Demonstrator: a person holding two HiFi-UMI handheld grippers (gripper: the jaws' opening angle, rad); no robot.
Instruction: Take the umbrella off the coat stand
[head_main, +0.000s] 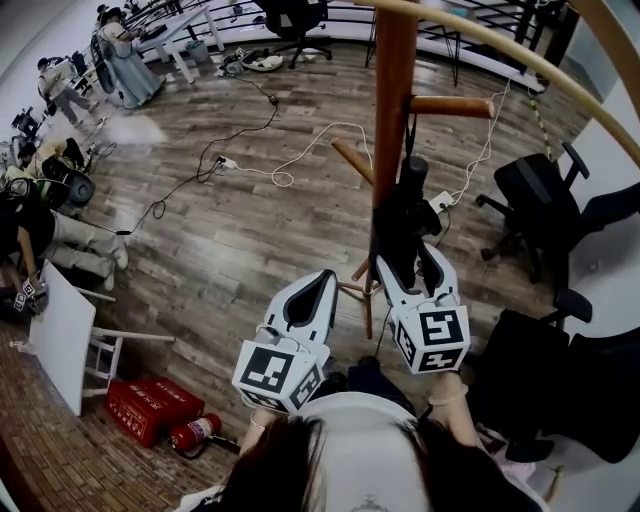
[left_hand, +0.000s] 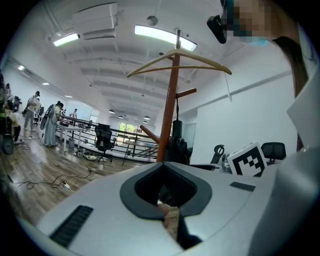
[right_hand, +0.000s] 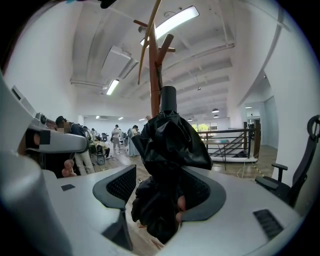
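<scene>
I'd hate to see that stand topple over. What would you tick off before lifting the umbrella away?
1. Right gripper around the umbrella: ok, the folded black fabric sits between its jaws.
2. Firm hold: cannot tell, since the fabric bulges over the pads.
3. Strap free of the peg: not ok, the umbrella hangs from it on the coat stand.
4. Left gripper free to steady things: ok, jaws together with nothing between them.
5. Room to swing away: cannot tell, because an office chair stands close on the right.
</scene>
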